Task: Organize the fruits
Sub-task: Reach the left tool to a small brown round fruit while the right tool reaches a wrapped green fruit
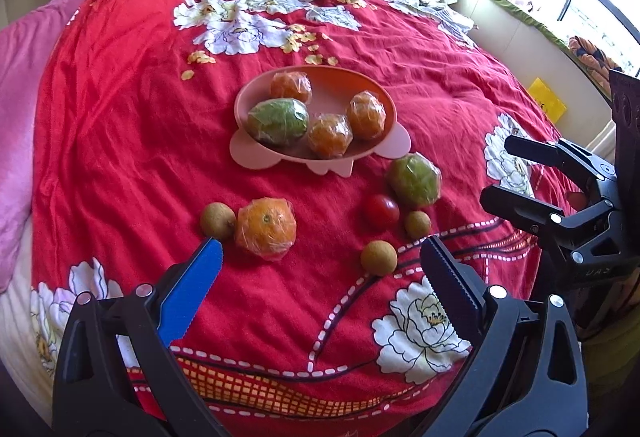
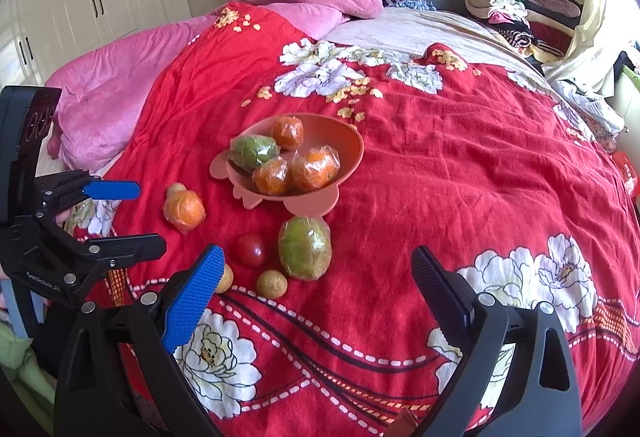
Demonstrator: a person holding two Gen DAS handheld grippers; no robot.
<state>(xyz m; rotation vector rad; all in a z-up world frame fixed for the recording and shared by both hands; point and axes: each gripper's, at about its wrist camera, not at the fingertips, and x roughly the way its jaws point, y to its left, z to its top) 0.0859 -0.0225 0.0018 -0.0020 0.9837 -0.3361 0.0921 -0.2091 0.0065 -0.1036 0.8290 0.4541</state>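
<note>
Between the spread, empty jaws of the left gripper [image 1: 320, 257] lies the loose wrapped orange [image 1: 266, 228] on the red quilt [image 1: 120, 117] — best straddled squarely and squeezed gently — with the right gripper [image 2: 318, 269], likewise agape, short of the pink bowl [image 1: 256, 97].

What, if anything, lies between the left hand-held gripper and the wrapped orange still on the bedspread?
Nothing visible: the left hand-held gripper is open, with the wrapped orange just ahead. A small brown fruit touches the orange's left side, near the blue finger.

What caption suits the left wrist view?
Open left tongs hover over a red floral quilt; pink bowl holds four wrapped fruits, six more loose outside.
</note>
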